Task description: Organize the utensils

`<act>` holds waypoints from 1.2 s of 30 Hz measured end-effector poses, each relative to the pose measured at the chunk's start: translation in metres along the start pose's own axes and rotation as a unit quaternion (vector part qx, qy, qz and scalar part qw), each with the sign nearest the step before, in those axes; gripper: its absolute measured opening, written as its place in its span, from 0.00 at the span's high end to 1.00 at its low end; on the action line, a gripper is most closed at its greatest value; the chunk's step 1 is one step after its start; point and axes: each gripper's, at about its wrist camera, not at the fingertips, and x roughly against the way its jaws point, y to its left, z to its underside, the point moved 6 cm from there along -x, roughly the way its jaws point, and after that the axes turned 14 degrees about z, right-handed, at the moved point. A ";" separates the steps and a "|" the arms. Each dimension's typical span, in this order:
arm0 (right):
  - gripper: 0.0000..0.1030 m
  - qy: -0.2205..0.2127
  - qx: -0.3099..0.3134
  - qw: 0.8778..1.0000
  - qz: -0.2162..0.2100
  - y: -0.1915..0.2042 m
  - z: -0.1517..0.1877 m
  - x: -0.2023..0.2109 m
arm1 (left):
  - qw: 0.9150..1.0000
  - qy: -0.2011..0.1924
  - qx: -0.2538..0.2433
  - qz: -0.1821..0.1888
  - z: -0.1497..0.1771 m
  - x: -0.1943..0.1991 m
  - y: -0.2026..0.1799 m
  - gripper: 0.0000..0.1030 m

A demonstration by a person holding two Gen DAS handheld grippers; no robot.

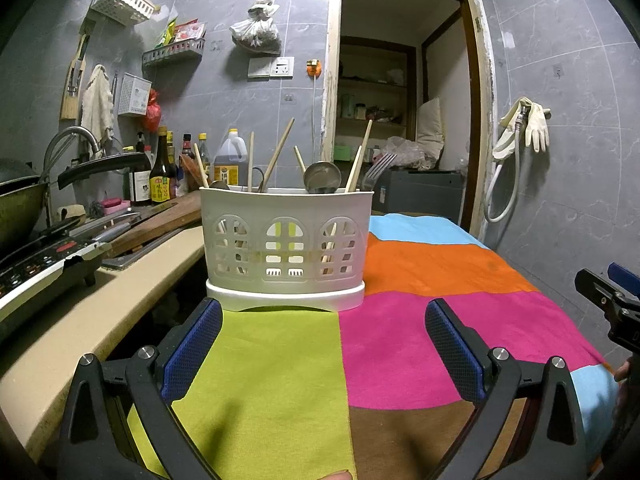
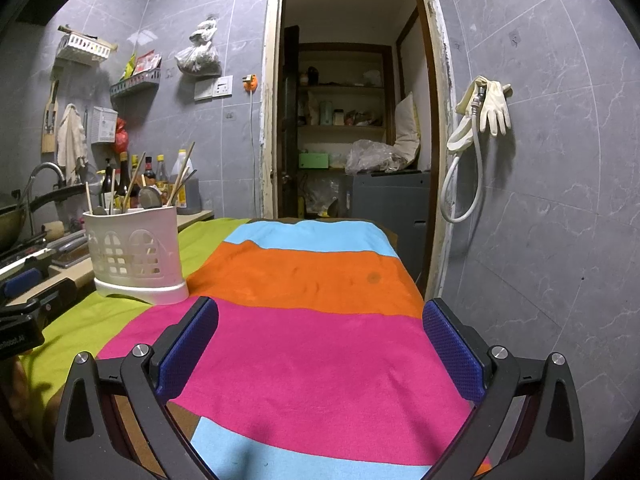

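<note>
Readable text: very little

The left gripper's black body (image 2: pixel 18 338), seen at the right wrist view's left edge, carries a partly cut-off white word ending "Robot.AI"; the sauce bottle labels (image 1: pixel 160 190) show characters too small to read.

utensils (image 1: pixel 320 168) in caddy (image 1: pixel 286 236), caddy on cloth (image 1: pixel 420 320)

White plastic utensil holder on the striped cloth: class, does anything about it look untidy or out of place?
Yes. In the white plastic utensil holder, wooden chopsticks lean at scattered angles, mixed among a metal spoon and fork. Nothing spilled.
</note>
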 end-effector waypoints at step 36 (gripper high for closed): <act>0.00 0.004 0.002 1.000 0.001 0.004 0.004 -0.003 | 1.000 0.000 -0.001 -0.001 0.000 0.000 0.000 0.03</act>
